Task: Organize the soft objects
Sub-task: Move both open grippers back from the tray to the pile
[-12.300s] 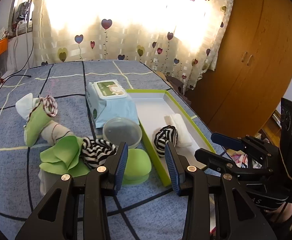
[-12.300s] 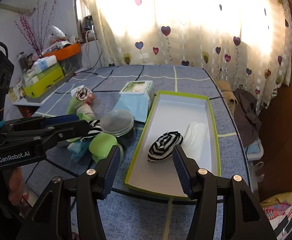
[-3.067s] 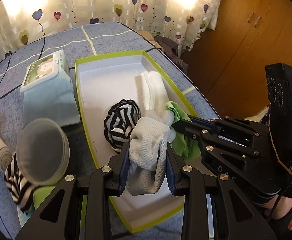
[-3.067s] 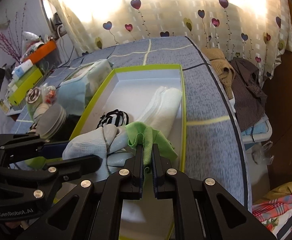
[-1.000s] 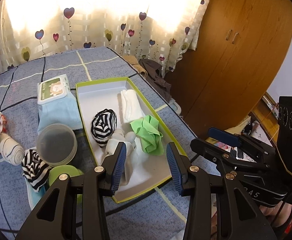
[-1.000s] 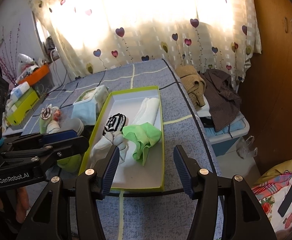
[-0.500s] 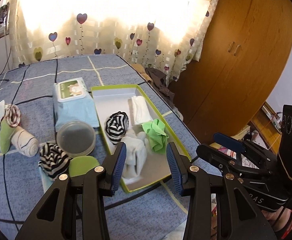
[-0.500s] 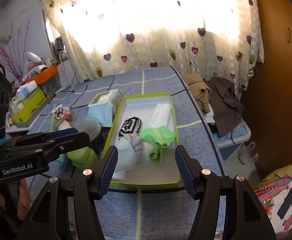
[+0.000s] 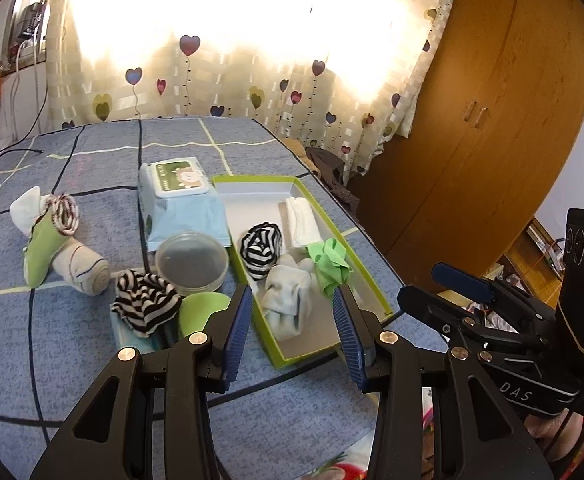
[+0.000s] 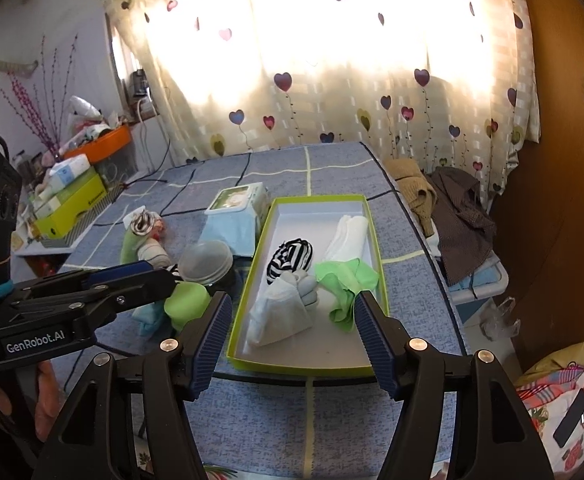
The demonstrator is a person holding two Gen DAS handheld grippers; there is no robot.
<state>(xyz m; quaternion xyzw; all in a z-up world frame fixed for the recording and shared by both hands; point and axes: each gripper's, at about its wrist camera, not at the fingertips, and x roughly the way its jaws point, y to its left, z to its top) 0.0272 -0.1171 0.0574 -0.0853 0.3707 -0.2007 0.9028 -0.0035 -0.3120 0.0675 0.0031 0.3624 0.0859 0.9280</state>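
Left gripper (image 9: 292, 320): jaws standing spread, nothing between the pads, hovering above the near end of the green-rimmed tray (image 9: 384, 312). Right gripper (image 10: 290, 334): likewise spread and carrying nothing, hanging over the tray's near edge.

In the tray, near to far: a pale grey sock (image 10: 282, 314) lying crumpled beside a green cloth (image 10: 346, 280); a rolled striped sock (image 10: 290, 258); a folded white cloth (image 10: 350, 232) lying along the far right wall.

Outside the tray, on the blue bedspread (image 9: 92, 160), things are waiting: a loose striped sock (image 9: 146, 304) sitting just beside a clear round lid (image 9: 192, 262) and a green lid (image 9: 202, 312); farther left, a rolled beige sock (image 9: 82, 266) touching a green bootie (image 9: 44, 248). A wipes pack (image 9: 182, 200) is sitting against the tray's left side.

Judgement: all of these look light, limp and compressible, not fragile. The loose striped sock is probably best pinched at its bunched middle, so the ends are not trailing; the beige roll across its width, squeezing gently, to keep it rolled.
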